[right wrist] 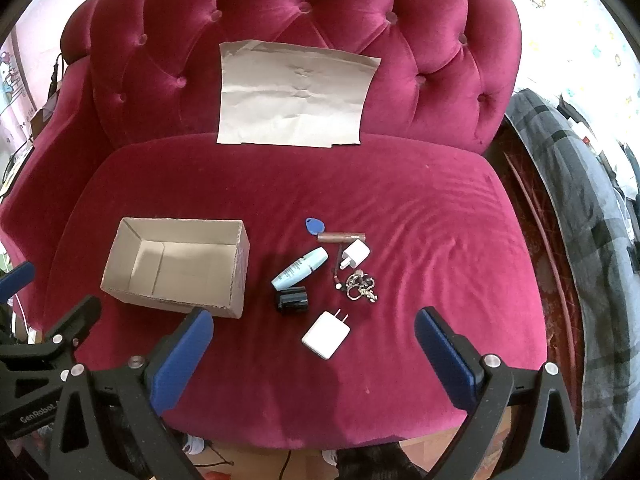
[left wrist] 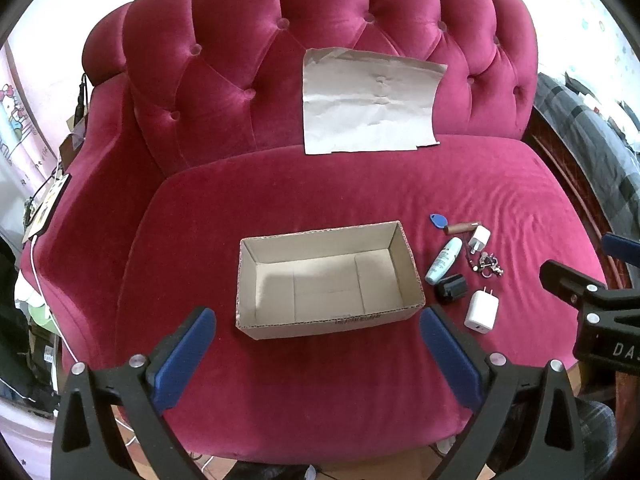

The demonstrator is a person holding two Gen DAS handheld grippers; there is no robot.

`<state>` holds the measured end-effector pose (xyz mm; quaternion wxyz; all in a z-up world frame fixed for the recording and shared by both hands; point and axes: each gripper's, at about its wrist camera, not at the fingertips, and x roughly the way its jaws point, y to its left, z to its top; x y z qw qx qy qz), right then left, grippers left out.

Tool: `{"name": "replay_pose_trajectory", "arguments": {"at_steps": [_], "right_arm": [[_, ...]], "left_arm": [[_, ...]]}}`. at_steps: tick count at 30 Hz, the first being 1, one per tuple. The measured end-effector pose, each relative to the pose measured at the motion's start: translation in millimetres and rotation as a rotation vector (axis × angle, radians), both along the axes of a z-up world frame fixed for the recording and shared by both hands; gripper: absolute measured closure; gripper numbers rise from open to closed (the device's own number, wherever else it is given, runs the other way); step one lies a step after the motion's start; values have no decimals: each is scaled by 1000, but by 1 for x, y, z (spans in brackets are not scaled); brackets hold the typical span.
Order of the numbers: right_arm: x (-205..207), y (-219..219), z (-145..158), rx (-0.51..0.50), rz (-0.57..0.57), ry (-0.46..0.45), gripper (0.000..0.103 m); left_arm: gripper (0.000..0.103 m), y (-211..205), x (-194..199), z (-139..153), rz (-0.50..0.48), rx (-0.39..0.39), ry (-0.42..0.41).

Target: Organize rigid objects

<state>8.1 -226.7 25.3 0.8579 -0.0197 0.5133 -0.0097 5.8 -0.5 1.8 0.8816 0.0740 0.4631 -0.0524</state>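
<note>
Left wrist view: left gripper (left wrist: 318,344) spread wide and holding nothing, poised over the front of a crimson velvet armchair (left wrist: 360,400), straight before an open-topped cardboard box (left wrist: 256,280) set on the seat cushion with no contents showing. Just right of the box, a cluster of small hard items: blue key fob (left wrist: 439,221), brown tube (left wrist: 462,227), small white plug (left wrist: 480,239), pale blue bottle (left wrist: 443,260), black block (left wrist: 451,289) touching the bottle's lower end, tangle of metal keyrings (left wrist: 489,266), large white charger (left wrist: 482,311) nearest the front edge. Sheet of tan paper (left wrist: 368,104) propped against the tufted backrest.

Right wrist view: right gripper (right wrist: 314,344) likewise released and gripping nothing, hovering just in front of the large white charger (right wrist: 326,334), prongs pointing toward the backrest. Other items beyond it, well apart from both blue pads (right wrist: 182,360): black block (right wrist: 292,300), pale blue bottle (right wrist: 300,268), keyrings (right wrist: 362,286), small white plug (right wrist: 354,254), brown tube (right wrist: 342,237), key fob (right wrist: 314,225). Cardboard box (right wrist: 240,276) off to the left; tan paper (right wrist: 292,96) upright behind.
</note>
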Motion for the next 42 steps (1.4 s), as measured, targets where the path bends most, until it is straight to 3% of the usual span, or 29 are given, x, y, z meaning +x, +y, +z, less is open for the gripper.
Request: {"name": "replay_pose_trajectory", "arguments": {"at_steps": [20, 38, 39, 42], "right_arm": [[31, -11, -56, -13, -17, 36, 0], [56, -16, -99, -14, -40, 40, 0], [56, -17, -100, -14, -39, 40, 0], [57, -17, -106, -16, -40, 43, 0]], "left_arm": [[0, 53, 66, -82, 83, 59, 59], [1, 110, 113, -147, 166, 34, 137], [2, 111, 115, -150, 163, 28, 145], [22, 111, 118, -159, 153, 15, 169]]}}
